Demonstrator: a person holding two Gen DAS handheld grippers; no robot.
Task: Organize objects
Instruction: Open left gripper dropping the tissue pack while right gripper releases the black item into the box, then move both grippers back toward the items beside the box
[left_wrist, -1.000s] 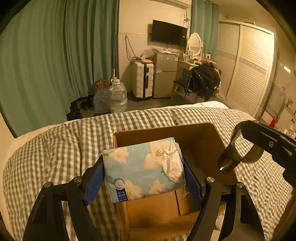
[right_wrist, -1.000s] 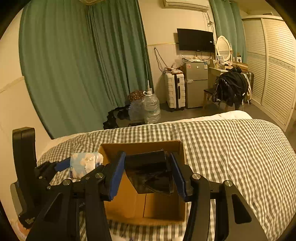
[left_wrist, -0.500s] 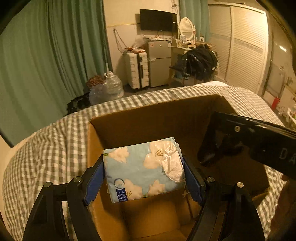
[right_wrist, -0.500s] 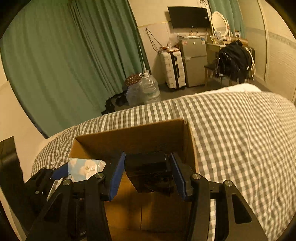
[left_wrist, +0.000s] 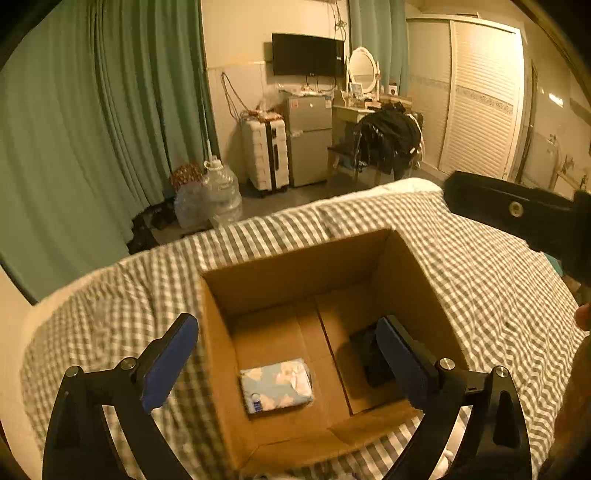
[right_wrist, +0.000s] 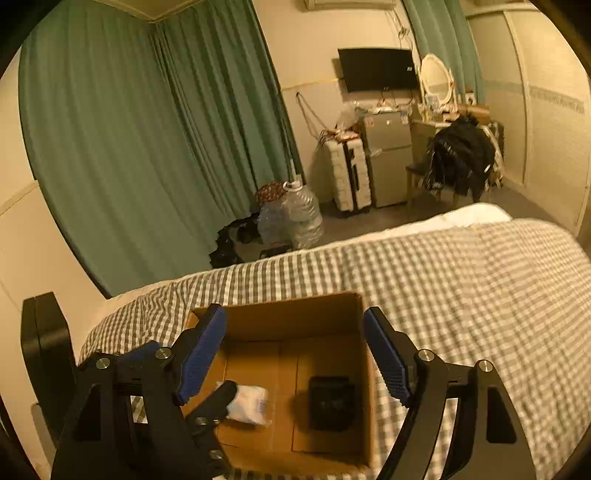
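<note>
An open cardboard box (left_wrist: 295, 269) stands on the checked bed; it also shows in the right wrist view (right_wrist: 291, 314). A blue floral tissue pack (left_wrist: 276, 384) lies on the box floor at the left, also seen in the right wrist view (right_wrist: 248, 404). A black object (left_wrist: 369, 354) lies on the floor at the right, also seen in the right wrist view (right_wrist: 330, 402). My left gripper (left_wrist: 288, 354) is open and empty above the box. My right gripper (right_wrist: 295, 354) is open and empty above the box. The right gripper's body crosses the left wrist view's right edge (left_wrist: 517, 214).
The checked bed cover (left_wrist: 480, 280) spreads around the box. Beyond the bed stand water jugs (left_wrist: 218, 195), a white suitcase (left_wrist: 266, 155), a small fridge (left_wrist: 308, 138) and a chair with black clothes (left_wrist: 388, 140). Green curtains (left_wrist: 92, 129) hang at the left.
Both grippers have opened and lifted. The tissue pack has left my left gripper and the black object my right; both now lie on the box floor.
</note>
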